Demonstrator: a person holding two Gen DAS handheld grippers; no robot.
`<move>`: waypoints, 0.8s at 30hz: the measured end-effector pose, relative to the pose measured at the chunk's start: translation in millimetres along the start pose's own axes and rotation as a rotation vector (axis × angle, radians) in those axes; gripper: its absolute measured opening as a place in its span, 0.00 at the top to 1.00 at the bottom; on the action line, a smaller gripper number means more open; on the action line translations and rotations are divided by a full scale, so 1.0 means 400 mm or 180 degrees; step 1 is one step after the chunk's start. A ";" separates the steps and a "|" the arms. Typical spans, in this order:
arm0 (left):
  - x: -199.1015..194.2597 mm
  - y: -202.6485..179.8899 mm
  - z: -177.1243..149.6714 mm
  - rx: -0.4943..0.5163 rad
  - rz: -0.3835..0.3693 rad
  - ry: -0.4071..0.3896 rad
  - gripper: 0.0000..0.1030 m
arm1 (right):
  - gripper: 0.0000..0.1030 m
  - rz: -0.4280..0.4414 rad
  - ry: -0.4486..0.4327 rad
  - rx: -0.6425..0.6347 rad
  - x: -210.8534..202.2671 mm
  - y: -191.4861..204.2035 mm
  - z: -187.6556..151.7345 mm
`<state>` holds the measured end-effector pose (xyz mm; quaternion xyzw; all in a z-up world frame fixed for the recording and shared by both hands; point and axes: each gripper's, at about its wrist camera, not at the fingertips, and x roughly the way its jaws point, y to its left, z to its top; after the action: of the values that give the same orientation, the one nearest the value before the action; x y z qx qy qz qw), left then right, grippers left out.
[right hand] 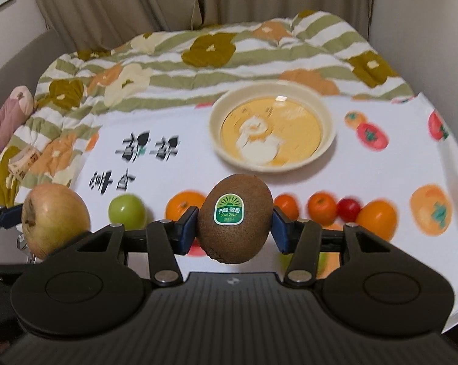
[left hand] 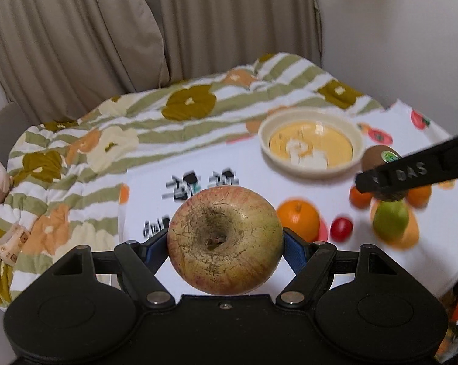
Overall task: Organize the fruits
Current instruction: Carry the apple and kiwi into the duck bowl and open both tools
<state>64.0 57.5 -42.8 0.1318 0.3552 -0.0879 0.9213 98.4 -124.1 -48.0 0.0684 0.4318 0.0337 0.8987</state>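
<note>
My left gripper (left hand: 225, 240) is shut on a yellow-red apple (left hand: 225, 238) and holds it above the white printed cloth. My right gripper (right hand: 234, 228) is shut on a brown kiwi (right hand: 234, 219) with a green sticker, also held above the cloth. The kiwi (left hand: 377, 156) and a right finger (left hand: 411, 175) show at the right of the left wrist view. The apple (right hand: 54, 219) shows at the left of the right wrist view. A cream bowl (right hand: 326, 115) with a yellow bottom stands further back, empty. An orange (left hand: 298, 219), a red cherry tomato (left hand: 341, 228) and a green fruit (left hand: 390, 219) lie on the cloth.
The white cloth (right hand: 174, 176) carries printed fruit pictures and black characters. In the right wrist view the green fruit (right hand: 127, 211), an orange (right hand: 183, 208), a small orange fruit (right hand: 322, 208) and the cherry tomato (right hand: 349, 210) lie in a row. A striped floral quilt (right hand: 137, 60) and curtains are behind.
</note>
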 end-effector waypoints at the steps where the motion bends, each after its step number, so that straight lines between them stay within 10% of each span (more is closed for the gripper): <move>1: -0.004 -0.011 0.020 -0.0007 0.0031 -0.0023 0.22 | 0.37 0.0014 -0.0018 -0.0022 -0.010 -0.017 0.013; 13: 0.060 -0.125 0.235 -0.0197 0.0069 -0.0134 0.22 | 0.37 0.0133 -0.0182 -0.0458 -0.022 -0.205 0.205; 24: 0.314 -0.201 0.355 -0.0207 0.0034 0.0081 0.22 | 0.37 0.0333 -0.0089 -0.0626 0.191 -0.305 0.377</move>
<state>225.1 -70.7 -41.1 0.1048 0.3689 -0.0697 0.9209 263.9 -249.8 -32.3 0.0028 0.4097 0.1218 0.9040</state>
